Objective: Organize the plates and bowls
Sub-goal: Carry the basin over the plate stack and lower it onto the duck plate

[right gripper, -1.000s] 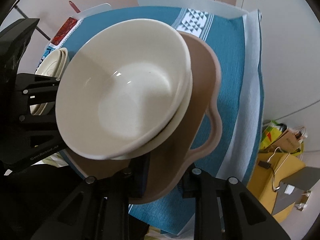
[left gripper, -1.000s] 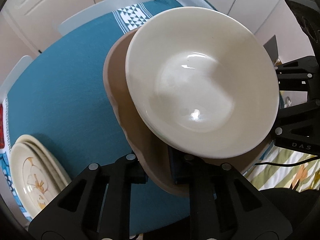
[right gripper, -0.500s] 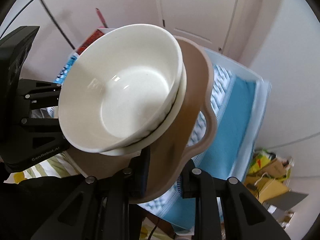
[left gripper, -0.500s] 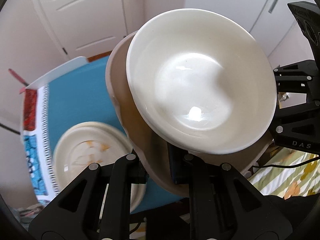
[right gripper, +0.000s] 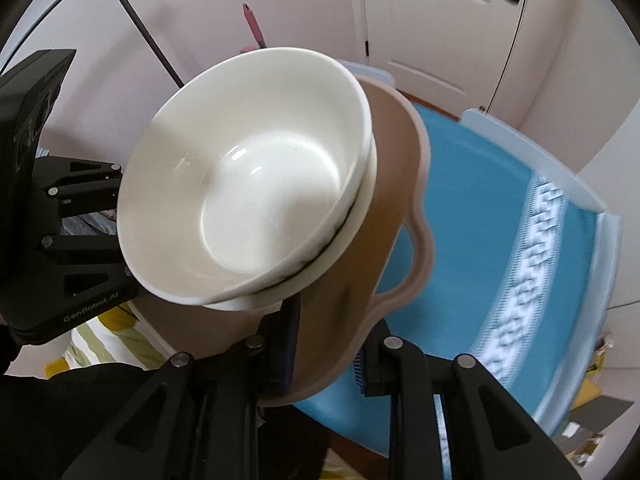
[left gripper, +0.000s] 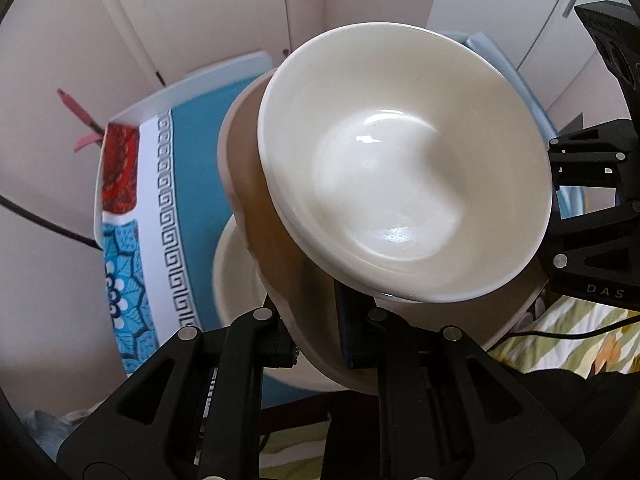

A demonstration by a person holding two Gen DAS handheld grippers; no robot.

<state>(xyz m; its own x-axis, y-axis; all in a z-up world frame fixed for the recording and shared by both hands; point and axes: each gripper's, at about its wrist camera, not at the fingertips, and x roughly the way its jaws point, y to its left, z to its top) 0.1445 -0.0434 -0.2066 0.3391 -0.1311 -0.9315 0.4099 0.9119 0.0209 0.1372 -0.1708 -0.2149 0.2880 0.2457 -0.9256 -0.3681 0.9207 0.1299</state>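
I'm carrying: my left gripper [left gripper: 320, 340] and right gripper [right gripper: 324, 344] each have fingers clamped narrow on opposite edges of the brown tray [right gripper: 384, 216], white bowls [left gripper: 404, 168] nested on it, held above the teal-clothed bench [right gripper: 480, 216]. Next I judge: lower level, beside the cream plate [left gripper: 236, 280].

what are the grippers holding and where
Both hold the brown tray by its rim: left gripper on one side, right gripper on the opposite side. Stacked white bowls sit on it.
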